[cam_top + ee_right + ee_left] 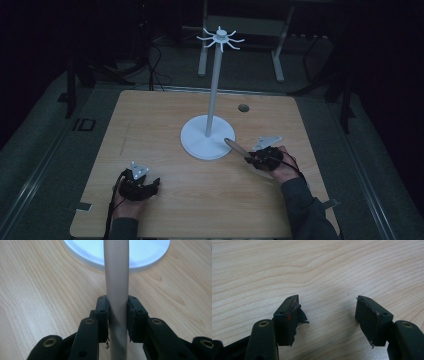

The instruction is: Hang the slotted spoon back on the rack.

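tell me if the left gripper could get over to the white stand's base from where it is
Probably yes. The left gripper is open and holds nothing, with bare table between it and the stand's base. The right gripper, clamping a wooden handle, is on the base's other side.

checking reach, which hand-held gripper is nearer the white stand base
Right. The right hand-held gripper sits just beside the white stand base, holding a utensil handle; the left hand-held gripper is farther back.

Dim room, wooden table (165, 125)
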